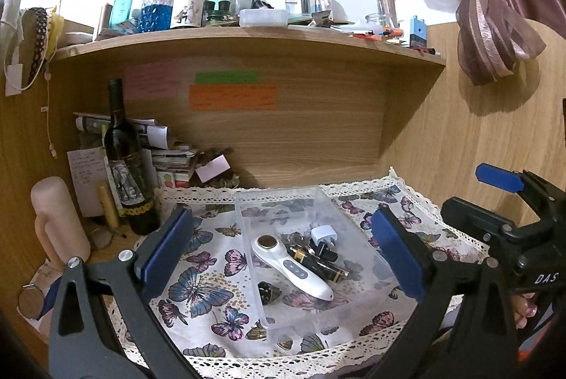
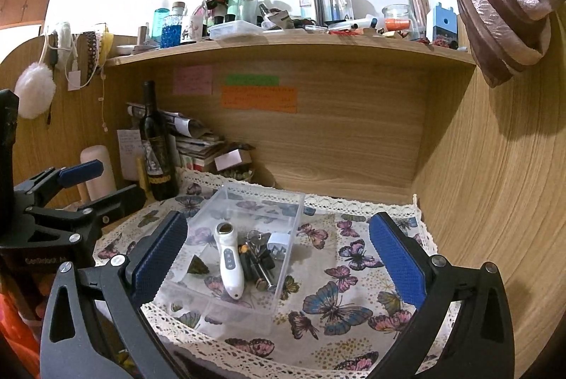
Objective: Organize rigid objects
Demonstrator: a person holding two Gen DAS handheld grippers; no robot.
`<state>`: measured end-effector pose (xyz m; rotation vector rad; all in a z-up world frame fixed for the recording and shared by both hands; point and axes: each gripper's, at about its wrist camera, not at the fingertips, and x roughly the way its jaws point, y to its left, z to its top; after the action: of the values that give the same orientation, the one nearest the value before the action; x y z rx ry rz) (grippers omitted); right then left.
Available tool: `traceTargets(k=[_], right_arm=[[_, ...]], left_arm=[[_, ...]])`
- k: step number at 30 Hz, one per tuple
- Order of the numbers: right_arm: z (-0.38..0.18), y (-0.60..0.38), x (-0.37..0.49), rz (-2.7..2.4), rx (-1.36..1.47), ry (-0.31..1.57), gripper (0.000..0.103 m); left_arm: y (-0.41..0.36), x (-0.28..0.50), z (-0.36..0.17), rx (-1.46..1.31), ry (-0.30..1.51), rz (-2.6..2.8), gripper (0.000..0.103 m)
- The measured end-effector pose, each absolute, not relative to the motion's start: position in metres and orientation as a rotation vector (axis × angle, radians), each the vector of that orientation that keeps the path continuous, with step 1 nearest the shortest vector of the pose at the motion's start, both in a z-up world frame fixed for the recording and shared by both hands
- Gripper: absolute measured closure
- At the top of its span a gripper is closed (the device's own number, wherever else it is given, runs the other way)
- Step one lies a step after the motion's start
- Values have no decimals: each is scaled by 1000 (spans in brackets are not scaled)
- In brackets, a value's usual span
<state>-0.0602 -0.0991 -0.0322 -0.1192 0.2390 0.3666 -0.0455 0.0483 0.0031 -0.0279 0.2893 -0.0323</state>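
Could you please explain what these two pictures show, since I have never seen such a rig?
There is no robot here: a person holds a hand tool in each hand, each with two blue-padded fingers and a wide-angle camera looking along them. One picture comes from the left gripper, the other from the right gripper, so each camera sees its own fingers at the bottom and the other tool at the side. Both stand open and hold nothing. Before them is a desk alcove with a butterfly cloth. On the cloth sits a clear box holding a white handheld device, a white plug and some small dark items. A dark bottle stands at the left, and a cluttered shelf runs above.
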Motion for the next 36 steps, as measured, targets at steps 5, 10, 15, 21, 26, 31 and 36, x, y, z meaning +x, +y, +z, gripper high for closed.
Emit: traceTargets(k=[5, 10, 15, 21, 26, 31, 36], right_arm=[[-33, -98, -61, 356, -114, 246, 0], [-33, -100, -60, 349, -107, 248, 0], [-32, -100, -60, 343, -105, 242, 0], [-30, -98, -62, 341, -111, 237, 0], [-30, -96, -62, 340, -113, 237, 0], [-30, -96, -62, 340, -115, 236, 0], [-30, -96, -61, 341, -121, 233, 0]], left_arm=[[48, -45, 2, -30, 292, -37, 1], [49, -45, 3, -33, 286, -40, 1], [48, -45, 3, -31, 287, -43, 1], [48, -45, 3, -33, 286, -43, 1], [48, -42, 2, -44, 295, -44, 1], [49, -40, 1, -47, 300, -46, 1], [50, -39, 1, -50, 299, -47, 0]])
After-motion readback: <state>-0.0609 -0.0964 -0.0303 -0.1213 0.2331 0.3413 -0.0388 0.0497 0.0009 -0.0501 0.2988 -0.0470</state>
